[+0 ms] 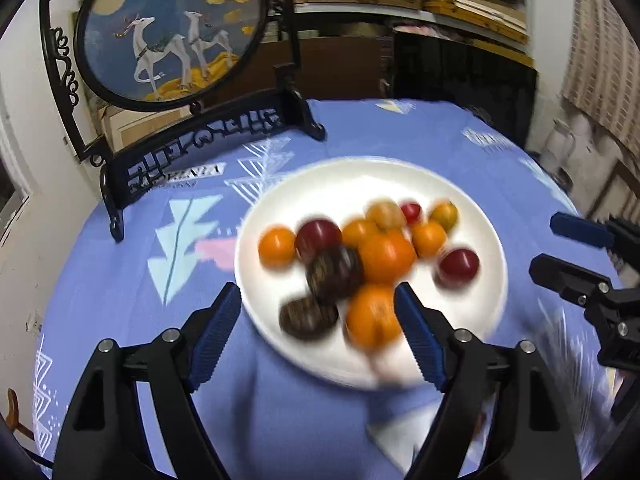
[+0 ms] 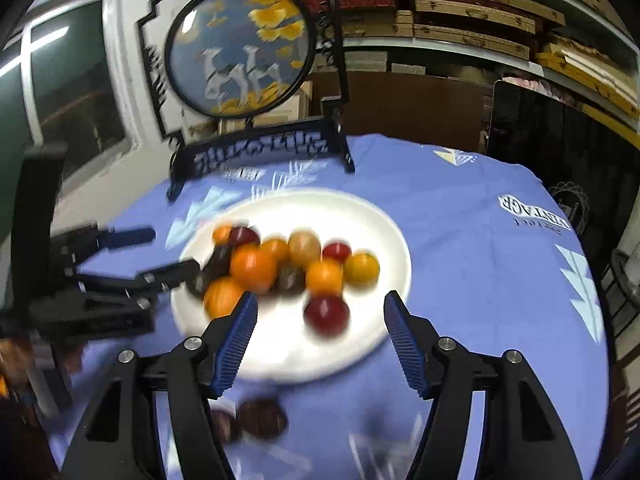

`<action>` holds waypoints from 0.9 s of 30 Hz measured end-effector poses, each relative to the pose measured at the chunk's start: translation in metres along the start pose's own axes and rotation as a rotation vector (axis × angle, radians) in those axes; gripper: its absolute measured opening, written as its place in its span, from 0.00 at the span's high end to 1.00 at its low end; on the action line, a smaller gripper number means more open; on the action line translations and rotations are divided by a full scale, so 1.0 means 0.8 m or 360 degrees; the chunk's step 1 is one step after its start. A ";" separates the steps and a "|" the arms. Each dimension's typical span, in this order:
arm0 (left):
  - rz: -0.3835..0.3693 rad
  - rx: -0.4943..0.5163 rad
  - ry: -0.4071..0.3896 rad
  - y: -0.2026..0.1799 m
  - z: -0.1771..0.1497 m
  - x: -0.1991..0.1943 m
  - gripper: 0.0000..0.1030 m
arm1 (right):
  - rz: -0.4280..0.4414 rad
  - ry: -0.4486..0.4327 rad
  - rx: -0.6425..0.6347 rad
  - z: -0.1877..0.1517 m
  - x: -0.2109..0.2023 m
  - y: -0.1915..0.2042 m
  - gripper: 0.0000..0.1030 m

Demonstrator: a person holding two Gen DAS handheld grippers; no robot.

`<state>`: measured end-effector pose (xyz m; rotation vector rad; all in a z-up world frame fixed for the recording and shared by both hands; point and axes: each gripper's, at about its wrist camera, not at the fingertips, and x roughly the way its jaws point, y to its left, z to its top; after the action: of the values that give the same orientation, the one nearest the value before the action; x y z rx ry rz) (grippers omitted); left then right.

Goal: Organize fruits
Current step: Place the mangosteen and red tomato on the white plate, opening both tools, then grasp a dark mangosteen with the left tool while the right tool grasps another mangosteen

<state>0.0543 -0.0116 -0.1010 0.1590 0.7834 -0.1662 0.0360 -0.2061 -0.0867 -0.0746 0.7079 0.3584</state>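
A white plate (image 1: 280, 196) on the blue tablecloth holds several fruits: oranges (image 1: 386, 258), dark red plums (image 1: 458, 267) and dark brown fruits (image 1: 334, 274). It also shows in the right wrist view (image 2: 372, 216). My left gripper (image 1: 318, 330) is open and empty, above the plate's near edge. My right gripper (image 2: 320, 344) is open and empty, above the plate's near edge, close to a red plum (image 2: 326, 314). Two dark fruits (image 2: 260, 418) lie on the cloth below the right gripper. Both views are blurred by motion.
A round painted screen with deer on a black carved stand (image 1: 172, 32) stands at the table's back left. The right gripper (image 1: 576, 256) shows at the right of the left view; the left gripper (image 2: 156, 256) at the left of the right view. Shelves with boards stand behind.
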 end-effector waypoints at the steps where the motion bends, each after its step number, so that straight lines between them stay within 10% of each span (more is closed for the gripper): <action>1: -0.0014 0.0028 0.0008 -0.005 -0.011 -0.005 0.25 | -0.0003 0.0019 -0.0028 -0.013 -0.008 0.003 0.35; 17: -0.0156 0.0315 0.0152 -0.112 -0.099 0.001 0.23 | -0.0027 0.0170 -0.0023 -0.109 -0.055 0.005 0.32; 21: -0.0219 0.0294 0.0214 -0.112 -0.099 0.011 0.60 | -0.0020 0.0188 0.0001 -0.113 -0.051 0.000 0.32; 27: -0.0202 0.0288 0.0150 -0.090 -0.099 -0.011 0.61 | 0.0010 0.0219 -0.0054 -0.107 -0.026 0.018 0.32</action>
<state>-0.0212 -0.0652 -0.1555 0.2901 0.8725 -0.3526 -0.0373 -0.2147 -0.1373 -0.1300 0.8380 0.3739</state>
